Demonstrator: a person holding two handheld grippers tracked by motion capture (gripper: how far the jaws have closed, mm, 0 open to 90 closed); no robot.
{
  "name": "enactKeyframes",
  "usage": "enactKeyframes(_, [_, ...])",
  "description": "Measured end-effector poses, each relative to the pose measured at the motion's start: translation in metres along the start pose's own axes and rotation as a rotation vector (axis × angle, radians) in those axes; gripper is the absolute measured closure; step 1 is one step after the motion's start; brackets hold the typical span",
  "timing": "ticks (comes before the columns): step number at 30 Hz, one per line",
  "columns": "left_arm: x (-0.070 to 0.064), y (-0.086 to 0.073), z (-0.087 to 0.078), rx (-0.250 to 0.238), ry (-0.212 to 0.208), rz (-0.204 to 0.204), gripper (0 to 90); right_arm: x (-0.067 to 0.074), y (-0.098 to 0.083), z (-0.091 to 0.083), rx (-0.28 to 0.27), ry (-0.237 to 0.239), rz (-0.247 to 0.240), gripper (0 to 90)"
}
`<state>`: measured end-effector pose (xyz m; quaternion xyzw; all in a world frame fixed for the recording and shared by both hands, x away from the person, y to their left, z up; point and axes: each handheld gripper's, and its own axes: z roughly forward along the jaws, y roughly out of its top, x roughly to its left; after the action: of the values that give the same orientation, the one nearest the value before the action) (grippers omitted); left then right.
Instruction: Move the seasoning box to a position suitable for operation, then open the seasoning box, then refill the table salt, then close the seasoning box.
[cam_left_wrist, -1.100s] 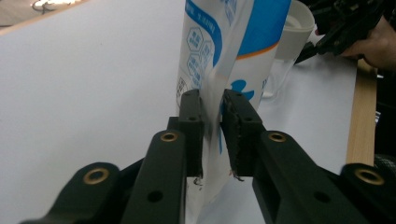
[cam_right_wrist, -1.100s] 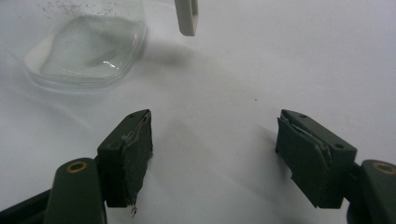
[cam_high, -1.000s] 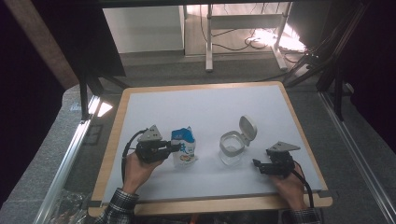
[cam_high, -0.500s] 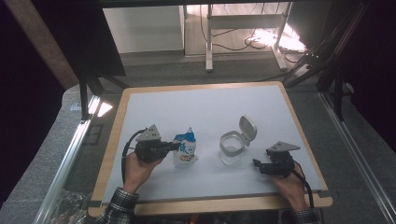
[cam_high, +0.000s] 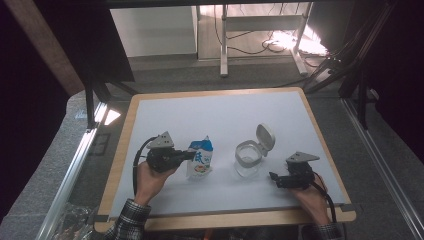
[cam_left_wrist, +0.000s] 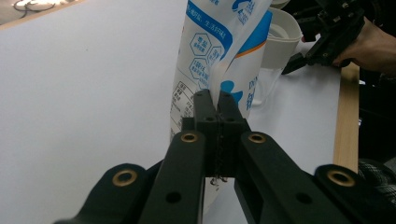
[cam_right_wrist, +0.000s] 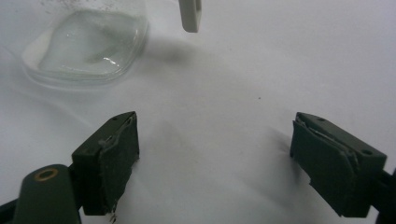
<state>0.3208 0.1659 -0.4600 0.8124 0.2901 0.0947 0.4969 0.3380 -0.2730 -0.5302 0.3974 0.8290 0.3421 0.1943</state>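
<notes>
Standing upright on the white table top at about 8 o'clock from its centre, the blue-and-white printed plastic pouch is pinched along its side seam by the left gripper, whose two black jaws are pressed together on the thin flap. In the left gripper view the same pouch rises straight ahead of that gripper, with small printed text and blue hexagon marks on its face. At 3 o'clock from the pouch, near but apart from it, sits the clear plastic jar with a pale hinged lid flipped open. The right gripper lies low on the table at 4 o'clock from the jar, not touching it. In the right gripper view its jaws stand wide apart over bare table, with the jar's clear base at 11 o'clock.
</notes>
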Motion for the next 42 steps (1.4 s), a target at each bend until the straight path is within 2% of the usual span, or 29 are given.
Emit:
enactKeyframes(5, [-0.003, 0.004, 0.001, 0.008, 0.003, 0.011, 90.0, 0.004, 0.001, -0.002, 0.016, -0.014, -0.003, 15.3])
enactKeyframes(13, [-0.006, 0.008, -0.001, -0.004, 0.008, 0.006, 90.0, 0.012, 0.001, -0.008, -0.004, 0.039, -0.001, 14.5])
enactKeyframes(25, [-0.01, 0.013, -0.006, -0.028, 0.003, -0.002, 90.0, 0.035, 0.004, -0.013, -0.013, 0.114, -0.018, 14.1])
enactKeyframes(29, [-0.012, 0.016, -0.006, -0.032, -0.002, -0.002, 90.0, 0.042, 0.004, -0.013, -0.02, 0.171, -0.017, 9.4])
enactKeyframes(32, [-0.013, 0.018, -0.005, -0.032, -0.003, 0.002, 90.0, 0.049, 0.005, -0.013, 0.008, 0.173, -0.05, 6.2])
enactKeyframes(38, [-0.015, 0.022, -0.005, -0.037, -0.009, -0.004, 90.0, 0.061, 0.006, -0.01, 0.039, 0.17, -0.082, 6.1])
enactKeyframes(42, [-0.016, 0.024, -0.004, -0.037, -0.007, -0.001, 90.0, 0.068, 0.007, -0.008, 0.037, 0.172, -0.081, 8.2])
